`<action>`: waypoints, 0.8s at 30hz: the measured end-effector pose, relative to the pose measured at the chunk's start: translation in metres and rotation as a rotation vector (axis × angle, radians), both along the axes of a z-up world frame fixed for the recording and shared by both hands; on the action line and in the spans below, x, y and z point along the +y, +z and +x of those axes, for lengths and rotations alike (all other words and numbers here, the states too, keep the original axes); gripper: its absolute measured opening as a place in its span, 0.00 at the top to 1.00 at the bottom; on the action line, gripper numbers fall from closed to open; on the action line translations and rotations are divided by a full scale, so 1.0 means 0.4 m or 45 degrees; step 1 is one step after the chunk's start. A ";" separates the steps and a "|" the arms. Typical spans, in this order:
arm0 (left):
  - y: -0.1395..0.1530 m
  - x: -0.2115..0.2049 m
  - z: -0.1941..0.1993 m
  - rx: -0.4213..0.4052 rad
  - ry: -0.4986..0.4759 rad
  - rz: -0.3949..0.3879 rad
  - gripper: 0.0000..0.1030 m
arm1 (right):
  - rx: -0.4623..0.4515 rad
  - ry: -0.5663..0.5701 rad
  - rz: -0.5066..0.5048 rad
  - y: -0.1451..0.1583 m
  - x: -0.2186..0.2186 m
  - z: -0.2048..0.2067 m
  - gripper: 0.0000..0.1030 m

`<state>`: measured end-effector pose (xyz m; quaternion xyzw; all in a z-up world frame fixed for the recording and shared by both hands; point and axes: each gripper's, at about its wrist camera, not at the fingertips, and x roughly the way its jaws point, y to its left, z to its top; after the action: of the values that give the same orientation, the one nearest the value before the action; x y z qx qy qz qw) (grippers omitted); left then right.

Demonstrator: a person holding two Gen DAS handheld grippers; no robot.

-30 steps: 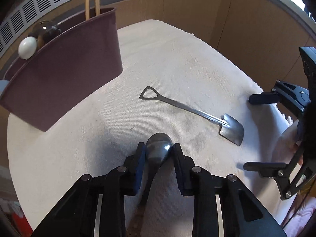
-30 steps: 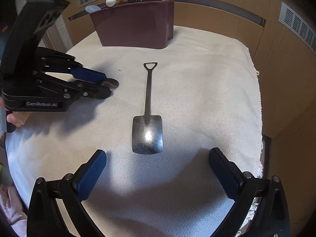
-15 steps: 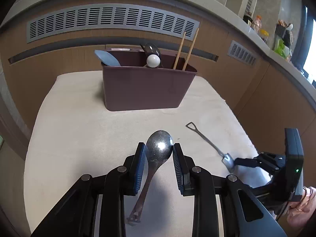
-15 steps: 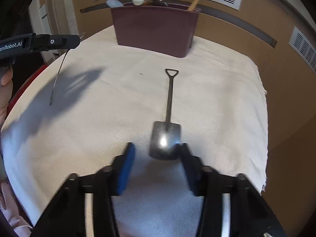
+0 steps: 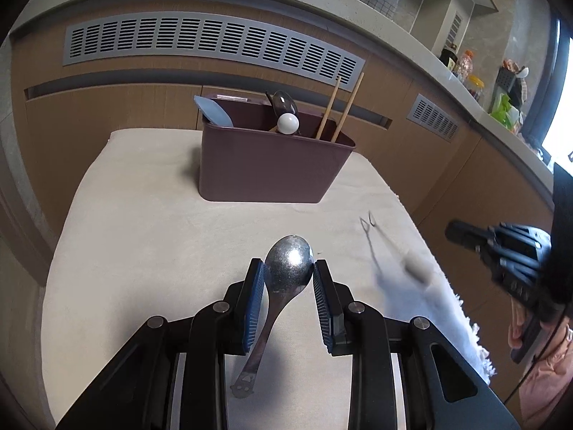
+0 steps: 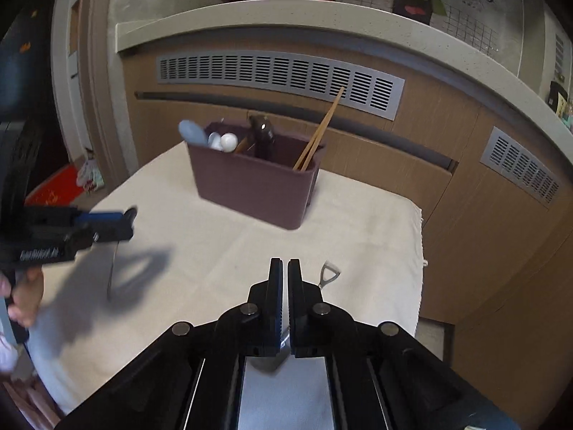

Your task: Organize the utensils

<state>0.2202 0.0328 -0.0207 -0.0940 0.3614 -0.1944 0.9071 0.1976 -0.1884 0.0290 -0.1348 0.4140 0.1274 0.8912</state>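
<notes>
Left gripper (image 5: 288, 279) pinching round steel spoon (image 5: 288, 266) bowl, right gripper (image 6: 285, 301) just closed on shovel-shaped metal spoon (image 6: 328, 275), bare cloth before maroon plastic caddy (image 5: 268, 168).

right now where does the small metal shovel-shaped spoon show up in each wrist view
Left wrist view: the small metal shovel-shaped spoon is right of centre, blurred, in the air over the cloth, held by the right gripper.
Right wrist view: bottom centre, clamped in that gripper, its triangular handle poking out right of the jaws.
Shared landmark: the maroon plastic utensil caddy at the table's far end.
</notes>
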 end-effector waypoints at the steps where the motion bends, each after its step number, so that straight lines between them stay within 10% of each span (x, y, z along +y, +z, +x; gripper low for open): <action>1: -0.001 0.000 0.002 0.004 -0.001 -0.008 0.72 | 0.038 0.004 0.037 -0.010 -0.003 0.026 0.98; 8: -0.019 0.016 0.010 0.032 0.037 0.013 0.72 | 0.224 0.138 0.013 -0.105 0.004 0.071 0.88; 12: -0.031 0.026 0.019 0.052 0.036 -0.002 0.72 | 0.264 0.120 -0.158 -0.160 -0.028 0.009 0.53; 18: -0.058 0.013 0.036 0.082 0.006 0.000 0.72 | 0.319 0.051 -0.319 -0.234 -0.088 -0.079 0.53; 24: -0.070 0.027 0.039 0.105 0.019 0.001 0.72 | 0.442 0.114 -0.016 -0.251 -0.053 -0.085 0.49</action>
<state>0.2357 0.0436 -0.0489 -0.1042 0.3978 -0.1833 0.8929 0.1636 -0.2094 -0.0714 -0.1349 0.5561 0.1858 0.7988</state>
